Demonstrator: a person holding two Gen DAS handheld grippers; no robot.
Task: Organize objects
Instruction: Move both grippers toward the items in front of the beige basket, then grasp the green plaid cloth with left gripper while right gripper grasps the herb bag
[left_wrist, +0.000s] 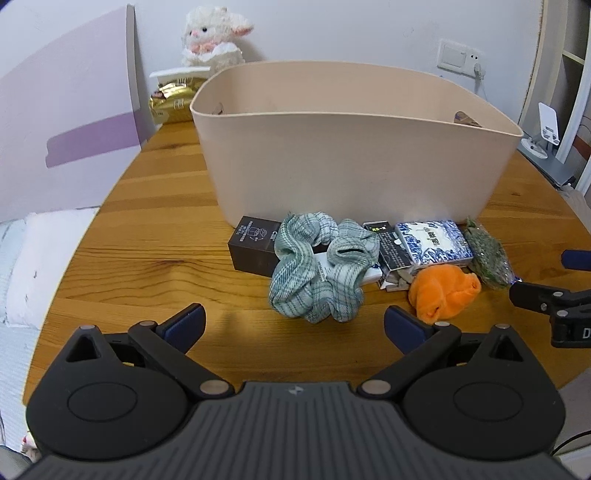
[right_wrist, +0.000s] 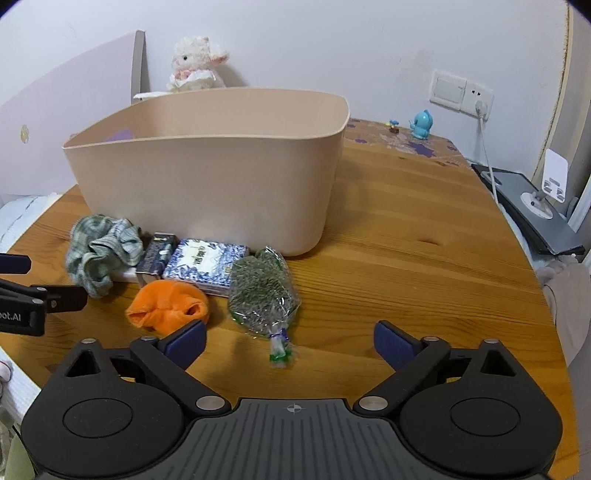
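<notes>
Left wrist view: left gripper (left_wrist: 294, 326) wide apart, empty, above table (left_wrist: 147, 236); green scrunchie (left_wrist: 319, 267) just ahead, before beige bin (left_wrist: 351, 170).
Right wrist view: right gripper (right_wrist: 289, 341) spread, empty (herb packet (right_wrist: 263, 291) between fingers); orange cloth (right_wrist: 168, 304) beside.

You had one beige bin (left_wrist: 354, 177) on the wooden table (left_wrist: 155, 236). In front of it you had one green scrunchie (left_wrist: 317, 266), one orange cloth (left_wrist: 445, 290), one clear bag of green bits (right_wrist: 262, 291), and three small boxes: dark brown (left_wrist: 251, 245), black (left_wrist: 391, 247), blue-and-white (left_wrist: 434, 242). Behind stood one plush toy (left_wrist: 212, 35).
</notes>
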